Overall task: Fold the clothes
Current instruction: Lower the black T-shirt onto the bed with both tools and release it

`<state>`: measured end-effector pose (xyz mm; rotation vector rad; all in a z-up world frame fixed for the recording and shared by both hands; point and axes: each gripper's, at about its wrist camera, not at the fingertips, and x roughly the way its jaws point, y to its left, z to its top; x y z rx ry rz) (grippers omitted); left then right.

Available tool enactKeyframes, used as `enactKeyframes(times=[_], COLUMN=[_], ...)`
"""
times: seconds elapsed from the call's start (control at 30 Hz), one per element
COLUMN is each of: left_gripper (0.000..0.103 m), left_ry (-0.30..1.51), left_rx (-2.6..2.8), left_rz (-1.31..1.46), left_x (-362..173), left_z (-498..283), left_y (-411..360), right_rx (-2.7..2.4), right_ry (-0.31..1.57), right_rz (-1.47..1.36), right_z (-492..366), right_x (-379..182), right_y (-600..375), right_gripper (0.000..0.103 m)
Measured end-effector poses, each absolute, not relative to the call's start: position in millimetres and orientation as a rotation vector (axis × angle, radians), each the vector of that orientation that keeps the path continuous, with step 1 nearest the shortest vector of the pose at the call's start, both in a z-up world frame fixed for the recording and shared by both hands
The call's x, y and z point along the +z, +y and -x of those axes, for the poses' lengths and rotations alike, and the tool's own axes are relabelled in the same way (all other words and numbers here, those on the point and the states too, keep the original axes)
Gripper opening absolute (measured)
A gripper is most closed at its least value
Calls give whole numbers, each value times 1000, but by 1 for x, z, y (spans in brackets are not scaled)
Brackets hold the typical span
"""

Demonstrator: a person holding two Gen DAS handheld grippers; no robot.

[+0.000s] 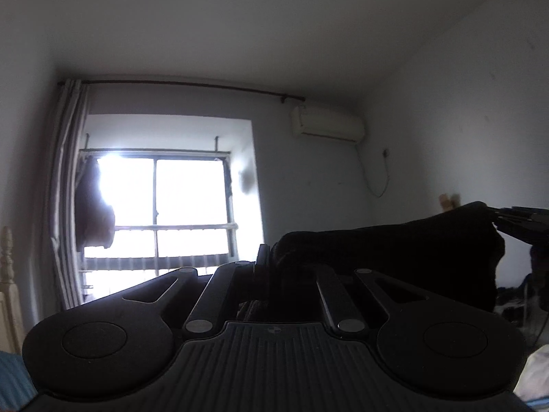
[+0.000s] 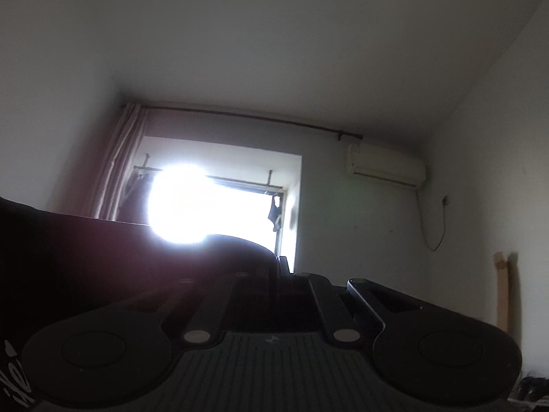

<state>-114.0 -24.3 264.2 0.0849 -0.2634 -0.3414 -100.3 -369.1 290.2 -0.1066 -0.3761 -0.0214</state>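
A black garment point(image 1: 394, 254) hangs stretched in the air between my two grippers. In the left wrist view my left gripper point(image 1: 265, 257) is shut on one end of it. The cloth runs to the right, where my right gripper point(image 1: 497, 221) pinches its other end. In the right wrist view my right gripper point(image 2: 280, 264) is shut on the black garment point(image 2: 103, 257), which spreads to the left. A white print point(image 2: 17, 374) on the cloth shows at the lower left edge. Both grippers point slightly upward toward the window wall. The lower part of the garment is hidden behind the gripper bodies.
A bright window point(image 1: 154, 206) with a striped curtain point(image 1: 65, 189) lies ahead, with dark clothes hanging at it. An air conditioner point(image 1: 326, 125) is mounted high on the wall. A cream bedpost point(image 1: 7, 257) stands at the left and dark clutter point(image 1: 514, 302) at the right. A wooden plank point(image 2: 501, 292) leans on the right wall.
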Motion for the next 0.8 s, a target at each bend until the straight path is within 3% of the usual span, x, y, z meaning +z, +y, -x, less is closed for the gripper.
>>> enactKeyframes(times=[0.33, 0.63, 0.8], left_gripper=[4, 4, 4], left_ry=[-232, -218, -250], left_rx=[-467, -303, -87], left_rz=[-7, -42, -97], left_x=[248, 256, 288], left_z=[97, 78, 63], left_y=[-49, -16, 17], right_rx=[-182, -83, 102], right_ry=[-407, -361, -323], right_rz=[198, 177, 117], right_z=[128, 134, 129], right_x=[317, 285, 254], right_y=[-389, -365, -328], right_gripper=[3, 3, 3])
